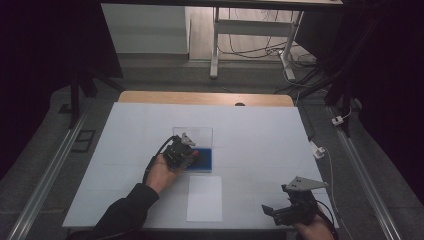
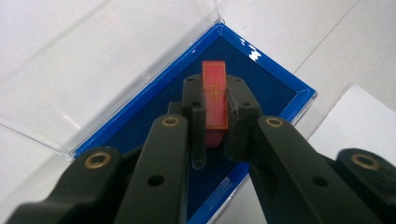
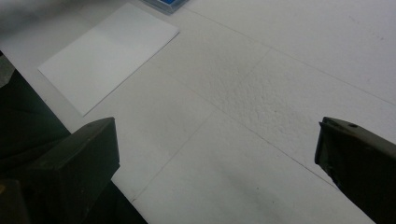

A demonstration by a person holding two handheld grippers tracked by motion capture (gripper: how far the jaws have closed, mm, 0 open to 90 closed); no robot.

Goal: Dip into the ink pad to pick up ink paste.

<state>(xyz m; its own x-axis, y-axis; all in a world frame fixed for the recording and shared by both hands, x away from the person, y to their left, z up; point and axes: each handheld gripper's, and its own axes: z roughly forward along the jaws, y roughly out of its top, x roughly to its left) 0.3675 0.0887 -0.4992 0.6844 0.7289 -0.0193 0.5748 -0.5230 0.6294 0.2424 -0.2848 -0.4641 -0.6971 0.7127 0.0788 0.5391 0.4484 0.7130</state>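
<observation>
From the high view, the left tool (image 1: 186, 152) hangs over the blue case (image 1: 204, 160) on the white surface (image 1: 260, 140), while the right tool (image 1: 292, 205) rests near a paper sheet (image 1: 204, 198). In the left gripper view, the jaws clamp a thin red block (image 2: 214, 100) above the case's dark felt-like lining (image 2: 271, 93), beside its clear lid (image 2: 93, 70); lower it straight and flat. In the right gripper view, the jaws stand wide over textured white surface.
</observation>
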